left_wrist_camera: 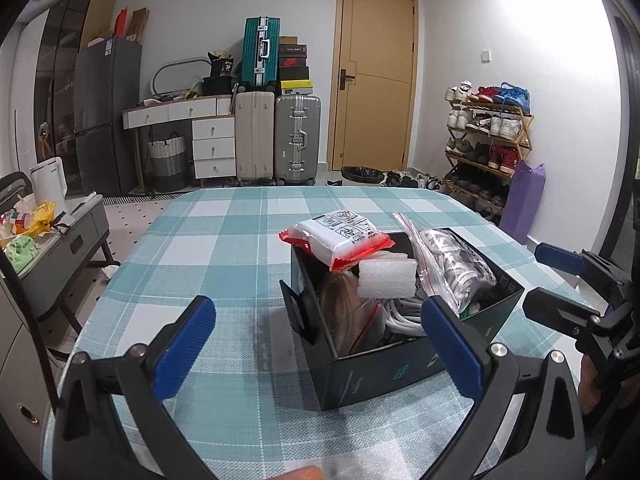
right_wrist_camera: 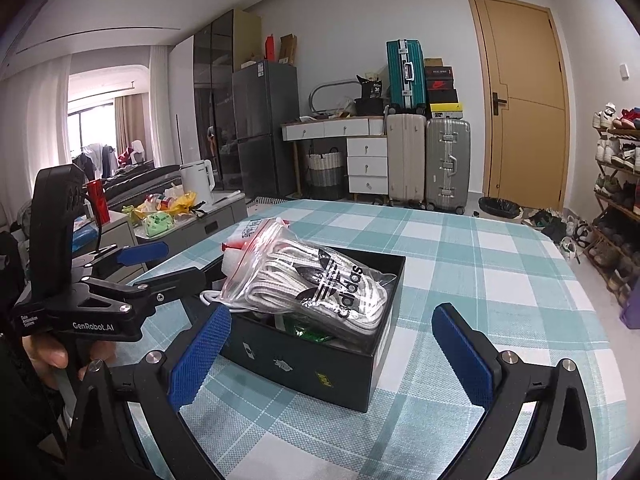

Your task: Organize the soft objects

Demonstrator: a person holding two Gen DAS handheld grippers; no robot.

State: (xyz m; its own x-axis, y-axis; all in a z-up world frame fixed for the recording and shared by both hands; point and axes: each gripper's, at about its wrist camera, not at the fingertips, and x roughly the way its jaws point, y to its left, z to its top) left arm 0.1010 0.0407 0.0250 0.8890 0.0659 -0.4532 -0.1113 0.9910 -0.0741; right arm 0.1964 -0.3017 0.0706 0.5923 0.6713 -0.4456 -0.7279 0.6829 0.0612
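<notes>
An open black box (left_wrist_camera: 384,368) (right_wrist_camera: 316,364) stands on the checked table and is heaped with soft things. On top lie a red-and-white packet (left_wrist_camera: 340,240), a white foam block (left_wrist_camera: 386,278) and a zip bag of grey-white Adidas fabric (left_wrist_camera: 456,264) (right_wrist_camera: 324,284). A white cord (left_wrist_camera: 400,320) and a brownish bagged item (left_wrist_camera: 344,312) sit lower inside. My left gripper (left_wrist_camera: 320,344) (right_wrist_camera: 188,260) is open at the box's near-left side, holding nothing. On the box's other side my right gripper (right_wrist_camera: 332,344) (left_wrist_camera: 548,280) is open too, nothing between its fingers.
The teal-and-white tablecloth (left_wrist_camera: 224,240) is bare around the box. A grey side cabinet (left_wrist_camera: 76,236) with a yellow bag and a kettle stands left of the table. Suitcases (left_wrist_camera: 296,140), a door, a bin (left_wrist_camera: 362,174) and a shoe rack (left_wrist_camera: 488,136) line the far wall.
</notes>
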